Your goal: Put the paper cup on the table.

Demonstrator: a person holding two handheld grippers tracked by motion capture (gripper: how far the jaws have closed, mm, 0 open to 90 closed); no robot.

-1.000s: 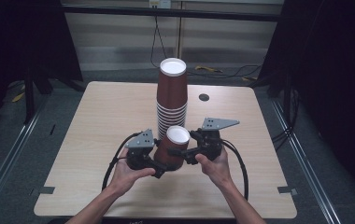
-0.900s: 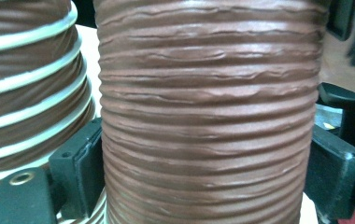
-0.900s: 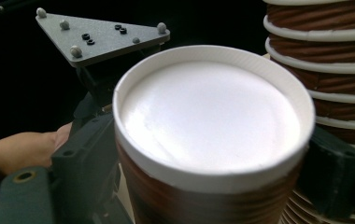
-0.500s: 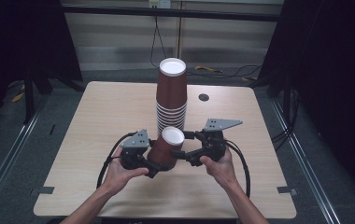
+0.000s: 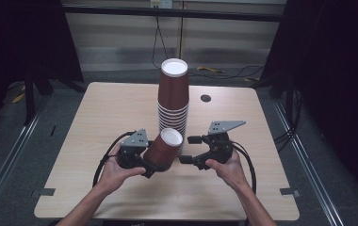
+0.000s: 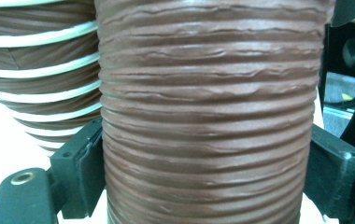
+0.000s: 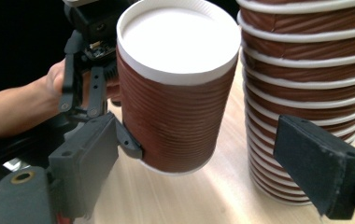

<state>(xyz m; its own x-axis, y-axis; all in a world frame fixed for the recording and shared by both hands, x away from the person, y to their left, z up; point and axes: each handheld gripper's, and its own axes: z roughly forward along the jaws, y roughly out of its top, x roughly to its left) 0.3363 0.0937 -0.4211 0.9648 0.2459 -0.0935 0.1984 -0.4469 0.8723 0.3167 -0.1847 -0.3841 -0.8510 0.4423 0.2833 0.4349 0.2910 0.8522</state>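
No text, label, brand, number or sign is showing clearly enough to read in any view. The ribbed brown cups (image 5: pixel 173 92) are carrying no print, and the table (image 5: pixel 97 122) is showing no markings.

I am seeing the stack of cups (image 5: pixel 173 101) standing on the bench (image 5: pixel 97 122) near its middle, toward the far side. Just in front of it, a single cup (image 5: pixel 166 149) is sitting tilted between the jaws of my left claw (image 5: pixel 150 165), off the benchtop. My right claw (image 5: pixel 187 151) is hovering to the right of that cup, jaws apart, with the cup and the stack's foot lying between them.
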